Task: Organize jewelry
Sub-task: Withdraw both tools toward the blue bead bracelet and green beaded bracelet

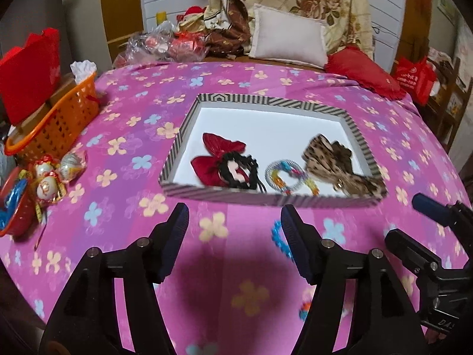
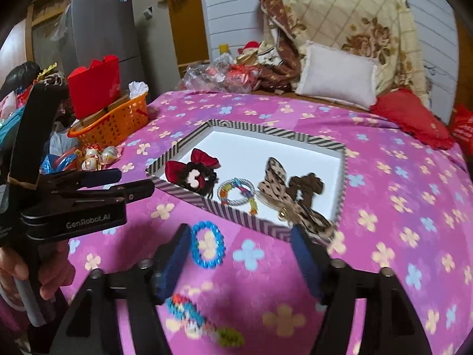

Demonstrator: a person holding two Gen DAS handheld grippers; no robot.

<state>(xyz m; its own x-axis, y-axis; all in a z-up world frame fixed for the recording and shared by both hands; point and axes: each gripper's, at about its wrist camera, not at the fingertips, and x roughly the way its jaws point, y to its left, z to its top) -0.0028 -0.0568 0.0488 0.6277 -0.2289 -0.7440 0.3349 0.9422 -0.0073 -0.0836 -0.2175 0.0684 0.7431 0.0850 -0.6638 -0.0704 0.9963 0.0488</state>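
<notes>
Currently between picks: left gripper (image 1: 235, 230) and right gripper (image 2: 241, 251) both spread and empty above the bedspread, striped tray (image 2: 177, 148) already holding scrunchies, so next likely means closing on the blue bead bracelet (image 2: 207, 248) just short of it.

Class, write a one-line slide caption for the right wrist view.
Open right claw above a blue bracelet on the pink cloth, striped tray of hair accessories ahead.
</notes>
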